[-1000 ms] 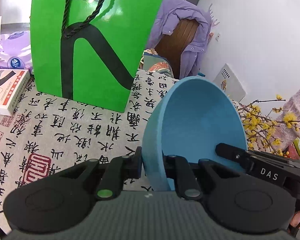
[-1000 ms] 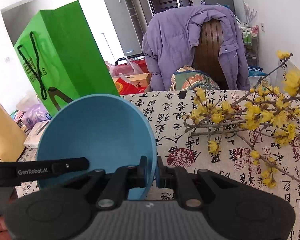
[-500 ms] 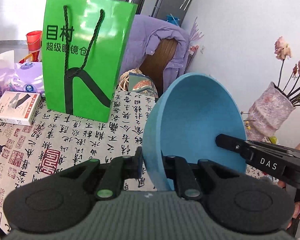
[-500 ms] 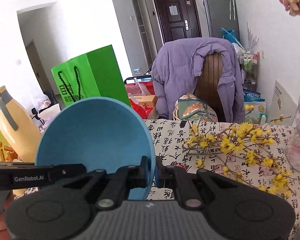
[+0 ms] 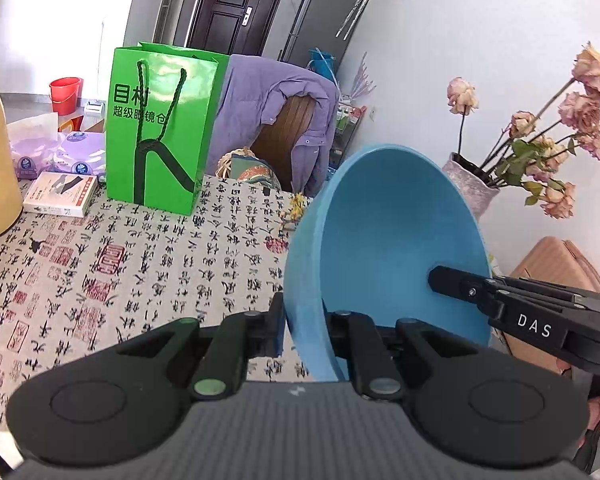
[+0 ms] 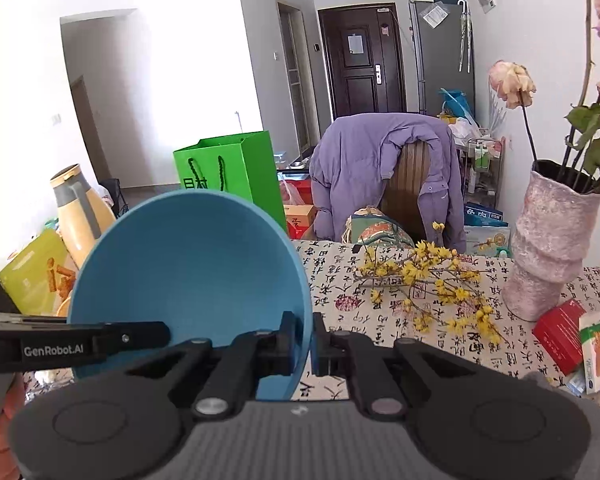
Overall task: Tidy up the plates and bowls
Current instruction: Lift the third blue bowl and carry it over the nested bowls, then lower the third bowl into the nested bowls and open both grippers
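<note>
1. Left gripper [image 5: 303,332] — jaws clamped across the rim of the blue bowl [image 5: 396,248]; the bowl is off the table, tipped on edge, its hollow facing the right gripper.
2. Right gripper [image 6: 303,342] — likewise closed on the opposite rim of the same bowl; both hold it above the calligraphy tablecloth [image 5: 140,264].
3. Risk: two rigid grips on one rim — uneven pulling could twist the bowl loose; thin pad contact favours slipping.
4. Risk: the pink vase [image 6: 548,252] and yellow blossom branch [image 6: 424,276] lie near; a wide swing could strike them.
5. No stack or plates visible; destination cannot be told.
</note>
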Action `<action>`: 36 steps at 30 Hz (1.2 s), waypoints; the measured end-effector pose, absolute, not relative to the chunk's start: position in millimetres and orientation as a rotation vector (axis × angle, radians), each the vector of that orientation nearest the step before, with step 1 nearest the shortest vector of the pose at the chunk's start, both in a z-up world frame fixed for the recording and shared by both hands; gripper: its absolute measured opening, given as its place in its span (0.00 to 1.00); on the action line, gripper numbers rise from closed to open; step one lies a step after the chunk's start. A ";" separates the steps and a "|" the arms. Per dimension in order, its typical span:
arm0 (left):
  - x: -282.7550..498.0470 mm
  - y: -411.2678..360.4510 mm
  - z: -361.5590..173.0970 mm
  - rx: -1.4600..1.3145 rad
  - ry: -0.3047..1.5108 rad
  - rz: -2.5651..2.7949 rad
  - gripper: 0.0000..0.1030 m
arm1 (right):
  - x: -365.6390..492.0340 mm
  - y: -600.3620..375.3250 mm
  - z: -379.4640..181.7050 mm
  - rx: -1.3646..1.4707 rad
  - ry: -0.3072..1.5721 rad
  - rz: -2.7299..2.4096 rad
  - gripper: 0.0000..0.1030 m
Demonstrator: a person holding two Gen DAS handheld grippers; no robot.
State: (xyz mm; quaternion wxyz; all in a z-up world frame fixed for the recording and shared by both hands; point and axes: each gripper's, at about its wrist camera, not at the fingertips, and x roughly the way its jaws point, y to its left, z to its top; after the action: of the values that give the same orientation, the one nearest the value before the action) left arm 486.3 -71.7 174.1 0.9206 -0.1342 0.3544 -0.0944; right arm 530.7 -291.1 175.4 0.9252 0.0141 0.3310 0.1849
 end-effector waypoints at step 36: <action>288.3 -52.8 66.7 -0.406 0.941 -0.224 0.12 | 308.4 -281.1 99.6 0.012 0.872 0.469 0.15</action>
State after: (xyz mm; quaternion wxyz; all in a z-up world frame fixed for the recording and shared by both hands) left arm 288.3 -52.8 66.7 0.8656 -0.1936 0.4493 -0.1068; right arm 308.4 -281.1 99.6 0.8799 0.0058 0.4186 0.2249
